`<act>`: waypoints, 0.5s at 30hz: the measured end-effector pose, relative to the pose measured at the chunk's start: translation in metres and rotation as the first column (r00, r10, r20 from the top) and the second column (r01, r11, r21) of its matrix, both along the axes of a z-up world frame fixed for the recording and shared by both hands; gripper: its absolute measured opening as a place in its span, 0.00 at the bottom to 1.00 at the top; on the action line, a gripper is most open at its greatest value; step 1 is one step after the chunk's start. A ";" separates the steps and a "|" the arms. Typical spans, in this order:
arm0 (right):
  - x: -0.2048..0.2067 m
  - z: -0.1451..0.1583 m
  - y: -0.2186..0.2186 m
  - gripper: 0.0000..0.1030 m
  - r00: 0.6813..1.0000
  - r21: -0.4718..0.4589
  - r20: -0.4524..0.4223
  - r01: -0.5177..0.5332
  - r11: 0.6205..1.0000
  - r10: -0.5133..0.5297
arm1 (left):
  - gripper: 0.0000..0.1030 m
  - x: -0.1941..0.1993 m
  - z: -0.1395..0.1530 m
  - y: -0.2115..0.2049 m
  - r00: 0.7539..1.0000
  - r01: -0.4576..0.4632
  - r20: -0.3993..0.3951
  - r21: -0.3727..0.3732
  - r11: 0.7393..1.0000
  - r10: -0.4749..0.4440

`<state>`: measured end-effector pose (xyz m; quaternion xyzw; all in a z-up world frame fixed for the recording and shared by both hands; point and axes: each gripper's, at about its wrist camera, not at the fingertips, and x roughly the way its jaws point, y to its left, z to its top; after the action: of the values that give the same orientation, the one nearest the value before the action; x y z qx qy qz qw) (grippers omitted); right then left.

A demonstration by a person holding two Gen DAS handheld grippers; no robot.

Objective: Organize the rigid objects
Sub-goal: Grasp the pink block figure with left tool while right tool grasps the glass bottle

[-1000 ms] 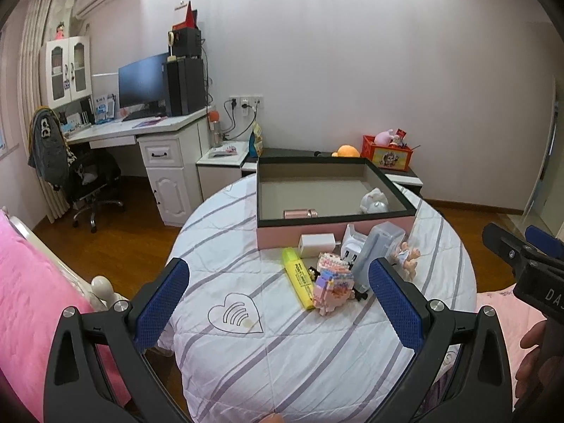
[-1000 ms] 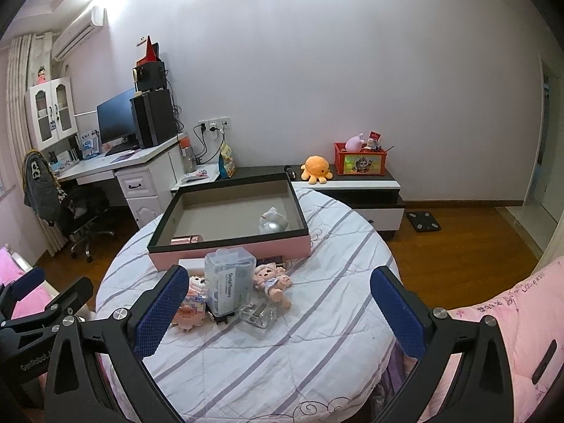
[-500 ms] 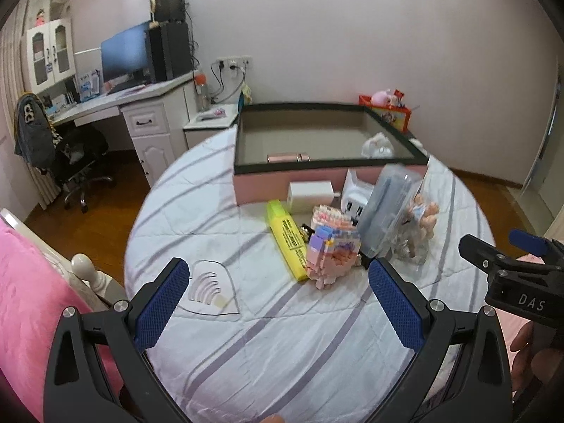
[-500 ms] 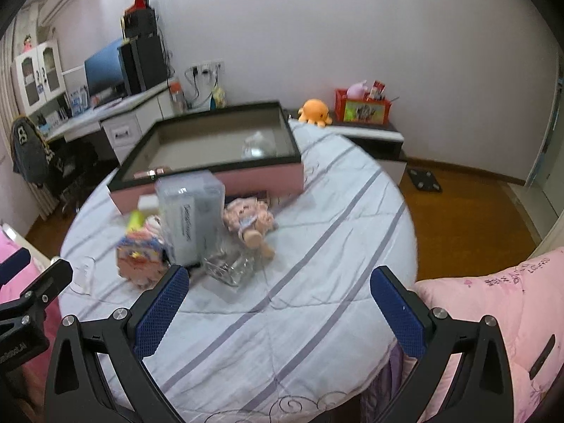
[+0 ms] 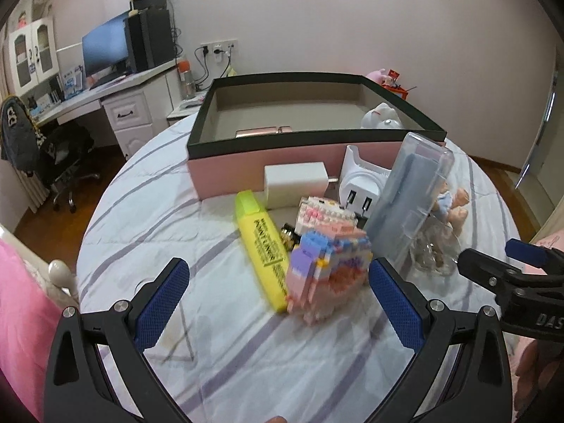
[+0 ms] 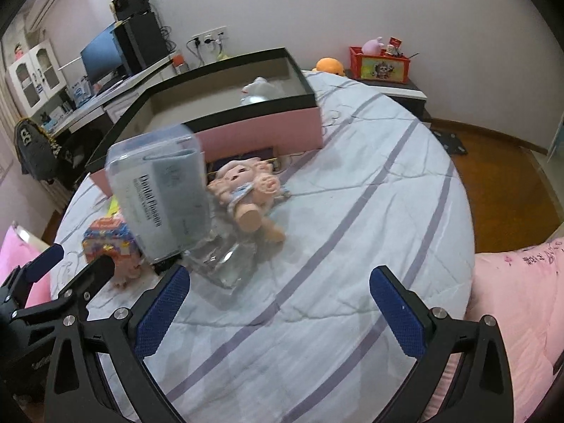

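A pink box with a black rim (image 5: 268, 162) (image 6: 261, 130) stands on the round striped table (image 5: 246, 359) (image 6: 352, 246); a white figure (image 5: 382, 118) and a rose-gold item (image 5: 262, 131) lie inside. In front lie a yellow highlighter (image 5: 262, 246), a pastel block model (image 5: 328, 268) (image 6: 112, 243), a white charger (image 5: 296, 183), a white plug (image 5: 359, 190), a clear floss case (image 5: 409, 204) (image 6: 162, 194), a small doll (image 6: 246, 194) and a clear plastic piece (image 6: 225, 264). My left gripper (image 5: 280, 303) is open just before the block model. My right gripper (image 6: 280, 303) is open over bare cloth.
A desk with a monitor (image 5: 105, 49) and an office chair (image 5: 60, 151) stand at the left. A low cabinet with a red toy bin (image 6: 380, 63) sits behind the table. Pink bedding (image 6: 521, 299) borders the table at right and at left (image 5: 21, 317).
Both grippers have moved forward and down toward the table; the objects now look larger and nearer. The left gripper has closed in on the block model. Both stay open.
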<state>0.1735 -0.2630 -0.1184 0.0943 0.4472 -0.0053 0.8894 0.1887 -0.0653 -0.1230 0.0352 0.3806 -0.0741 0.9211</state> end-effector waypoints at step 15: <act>0.019 -0.013 0.028 0.94 1.000 0.034 -0.019 -0.002 0.999 0.002 | 0.31 0.007 -0.006 0.020 0.991 0.110 -0.054 -0.201 0.973 -0.123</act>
<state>0.1923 -0.2345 -0.1316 0.1089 0.4559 0.0023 0.8834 0.1959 -0.0457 -0.1292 -0.0365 0.3987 -0.1665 0.9011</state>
